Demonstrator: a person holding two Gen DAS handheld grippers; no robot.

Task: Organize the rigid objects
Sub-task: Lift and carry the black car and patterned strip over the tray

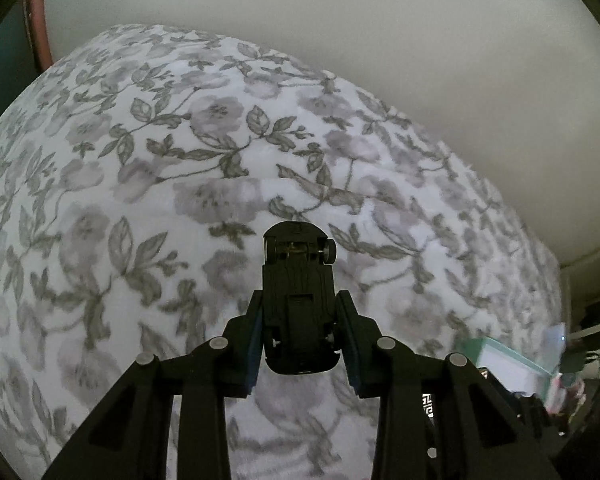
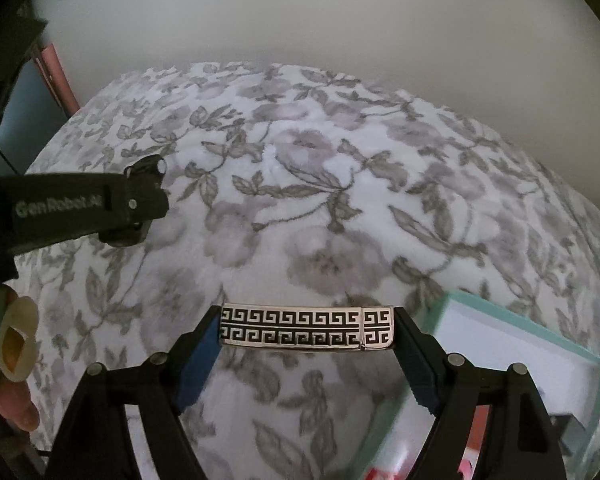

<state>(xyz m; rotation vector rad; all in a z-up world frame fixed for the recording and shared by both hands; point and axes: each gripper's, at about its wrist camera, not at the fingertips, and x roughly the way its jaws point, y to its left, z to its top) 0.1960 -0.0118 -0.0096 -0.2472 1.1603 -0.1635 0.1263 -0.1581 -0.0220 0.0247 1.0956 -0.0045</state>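
Two grippers up over a bed (image 1: 148, 184) w/ a white floral blanket, grey flowers and leaves, plain pale wall behind.

Left gripper (image 1: 299, 320): clenched on a black toy car (image 1: 298, 292), pads pressing both sides of the body. Car is held w/ its underside toward the camera; one end points away from the gripper, an axle and one wheel visible at that far end. Car is off the blanket, in the air. In the right wrist view the same left gripper (image 2: 142, 204) comes in from the left edge, seen side-on, car's far end poking out past its tip.

Right gripper (image 2: 306, 328): grasping a flat metal bar (image 2: 306, 329) w/ black-and-silver Greek-key pattern, held crosswise, one end against each pad, jaws wide. Bar is level, above the blanket. What the bar is exactly, can't tell.

Teal-rimmed clear box (image 2: 512, 332) w/ white inside sits low right in the right wrist view, just beside the right gripper's finger; same box (image 1: 504, 360) shows blurred at right in the left wrist view. A hand (image 2: 8, 400) w/ a pale ring-shaped piece shows at the left edge, right wrist view.
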